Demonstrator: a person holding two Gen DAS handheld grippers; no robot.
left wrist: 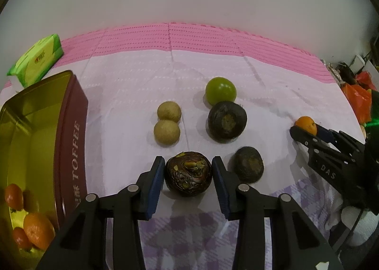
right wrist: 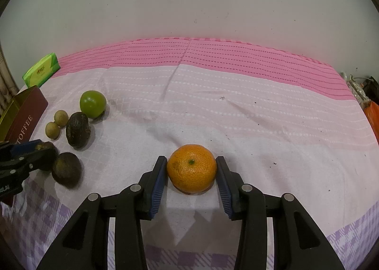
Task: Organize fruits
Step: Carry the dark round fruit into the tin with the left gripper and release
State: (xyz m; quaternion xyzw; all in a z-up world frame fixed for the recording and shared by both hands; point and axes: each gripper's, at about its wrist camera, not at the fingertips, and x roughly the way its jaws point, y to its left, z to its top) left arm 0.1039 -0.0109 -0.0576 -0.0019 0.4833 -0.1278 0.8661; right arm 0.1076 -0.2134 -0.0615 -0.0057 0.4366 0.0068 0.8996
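Fruit on cloth-covered bench (right wrist: 236,109), pink band at the back, pale middle, lilac check at the near edge.

Left tool (left wrist: 188,170): closed to a narrow gap around dark brown fruit (left wrist: 188,176), blue pads (left wrist: 156,175) against its two sides. Round, glossy, mottled skin with yellowish patches on top. Sitting on the cloth at the near end of the group, centre of the left wrist view.

Right tool (right wrist: 191,170): closed on mandarin (right wrist: 191,168), pads pressing both flanks. Bright orange, pitted peel, small green stem scar facing up. Resting on the pale cloth, well apart from the other fruit, to their right.

Around the dark brown fruit:
- second dark fruit (left wrist: 248,163), dull and wrinkled, just beside the right-hand finger of the left tool.
- larger dark fruit (left wrist: 227,122) beyond, pale worn spot facing the camera.
- green fruit (left wrist: 220,91) behind that, touching or nearly so; cannot tell which.
- two tan fruits (left wrist: 167,132), small, round, rough-skinned, touching one another, beyond the left-hand finger.

Further left: open tin (left wrist: 68,139), maroon wall lettered TOFFEE, gold inside, holding several oranges (left wrist: 38,229) at its near end. Green packet (left wrist: 38,59) behind the tin, near the back edge. Orange bags (left wrist: 360,97) off the bench's right end. Plain wall (right wrist: 189,5) behind.

Nothing between either tool and its fruit; closest crowding from the second dark fruit only.
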